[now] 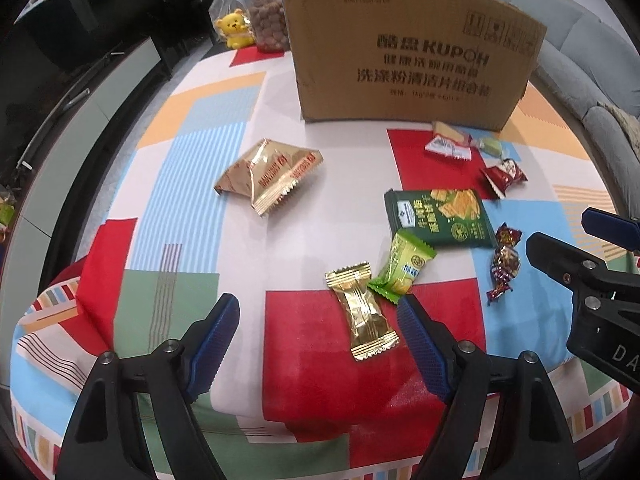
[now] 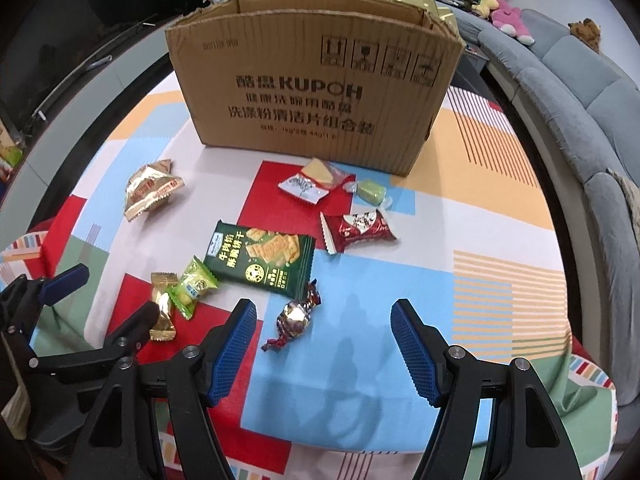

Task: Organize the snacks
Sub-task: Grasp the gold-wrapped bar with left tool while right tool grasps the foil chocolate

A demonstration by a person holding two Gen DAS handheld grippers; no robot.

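Observation:
Several wrapped snacks lie on a colourful patchwork cloth before an open cardboard box point(image 1: 412, 52) point(image 2: 316, 92). My left gripper point(image 1: 320, 312) is open, with a gold candy point(image 1: 362, 316) between its fingers and a light green packet point(image 1: 402, 266) beside it. My right gripper point(image 2: 324, 320) is open, with a foil twist candy point(image 2: 294, 320) just ahead of its left finger. A dark green cracker pack point(image 2: 260, 258) point(image 1: 438, 216), a red packet point(image 2: 358, 228), gold pouches point(image 1: 268, 172) point(image 2: 150, 190), a green sweet point(image 2: 370, 192) and a white-yellow packet point(image 2: 312, 180) lie apart.
A grey sofa point(image 2: 580, 92) curves along the right with plush toys. A yellow bear toy point(image 1: 236, 28) and a bag of nuts point(image 1: 270, 16) stand left of the box. A dark cabinet point(image 1: 80, 92) runs along the left. The right gripper also shows in the left wrist view point(image 1: 576, 248).

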